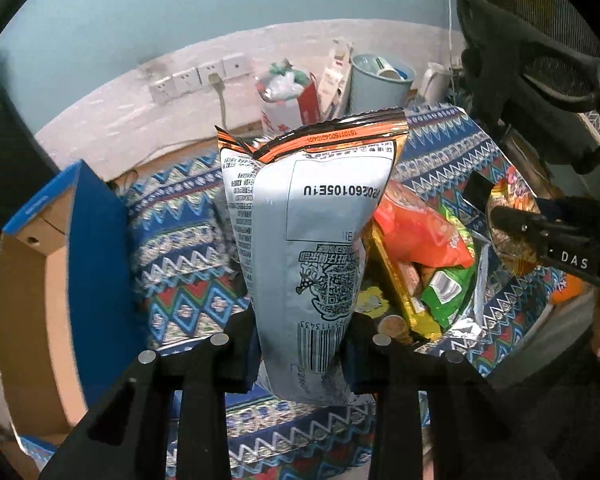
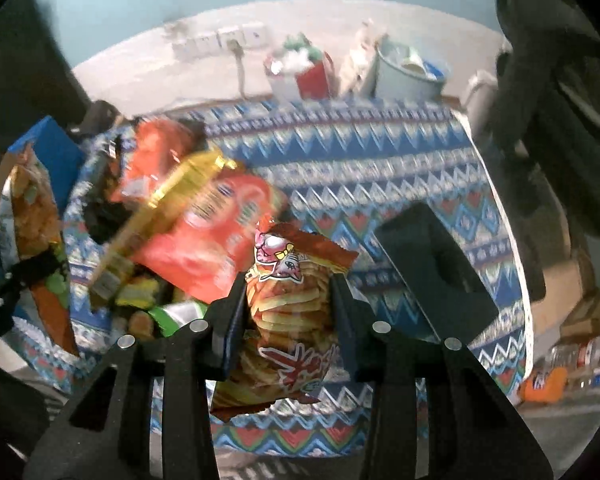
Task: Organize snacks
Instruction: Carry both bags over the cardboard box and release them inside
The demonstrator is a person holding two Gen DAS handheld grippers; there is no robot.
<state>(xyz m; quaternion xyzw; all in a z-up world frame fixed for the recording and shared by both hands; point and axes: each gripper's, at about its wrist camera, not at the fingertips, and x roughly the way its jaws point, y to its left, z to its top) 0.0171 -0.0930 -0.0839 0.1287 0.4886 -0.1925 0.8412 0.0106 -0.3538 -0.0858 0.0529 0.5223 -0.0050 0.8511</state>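
My left gripper (image 1: 302, 350) is shut on a large silver snack bag (image 1: 300, 240) with an orange top edge, its printed back and barcode facing the camera, held above the patterned cloth. My right gripper (image 2: 288, 316) is shut on a small orange chip packet (image 2: 290, 304) with a pink cartoon face, also lifted off the cloth. In the left wrist view the right gripper (image 1: 508, 220) enters from the right with that chip packet (image 1: 512, 240). A pile of snacks (image 1: 424, 256) lies on the cloth: an orange bag (image 2: 204, 236), a gold packet (image 2: 168, 200), green packets (image 1: 446, 288).
A blue-and-brown cardboard box (image 1: 52, 272) stands open at the left. A black block (image 2: 436, 272) sits on the patterned tablecloth (image 2: 360, 168). Behind are wall sockets (image 1: 196, 78), a red-and-white bag (image 1: 288, 100), a pale bucket (image 1: 378, 84) and a chair (image 1: 540, 80) at the right.
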